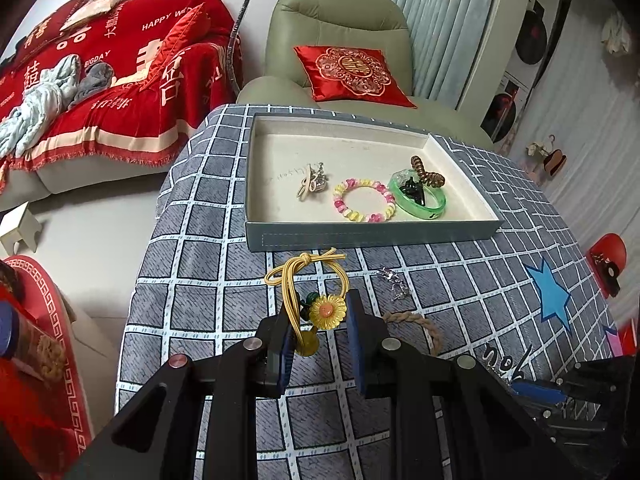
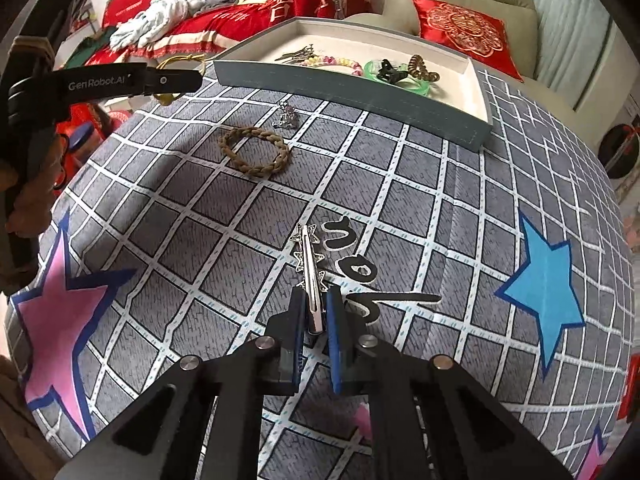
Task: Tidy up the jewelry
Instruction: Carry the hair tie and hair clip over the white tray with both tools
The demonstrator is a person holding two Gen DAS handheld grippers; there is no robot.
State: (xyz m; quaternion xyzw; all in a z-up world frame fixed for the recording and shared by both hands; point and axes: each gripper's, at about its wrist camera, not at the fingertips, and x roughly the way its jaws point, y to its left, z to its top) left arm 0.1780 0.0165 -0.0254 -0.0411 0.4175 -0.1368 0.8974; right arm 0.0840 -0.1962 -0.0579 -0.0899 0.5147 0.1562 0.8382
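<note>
Grid-patterned cloth covers the table [image 1: 208, 240] where we sort jewelry beside a red-draped sofa [image 1: 120, 92]. Our right tool [image 2: 313, 312] is clamped narrow on a silver star hair clip [image 2: 307, 256] near the table's front edge. Our left tool [image 1: 320, 332] holds a yellow sunflower hair tie [image 1: 316, 292] between partly closed pads, just short of the grey tray [image 1: 372, 236]. A braided band [image 2: 255, 151] and a small silver piece [image 2: 286, 117] lie on the cloth before the tray, which holds a beaded bracelet [image 1: 364, 200] and a green bangle [image 1: 420, 200].

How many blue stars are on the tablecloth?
1 that I can see: the blue star is printed on the tablecloth, right of the right gripper. The grippers may hide others.
</note>
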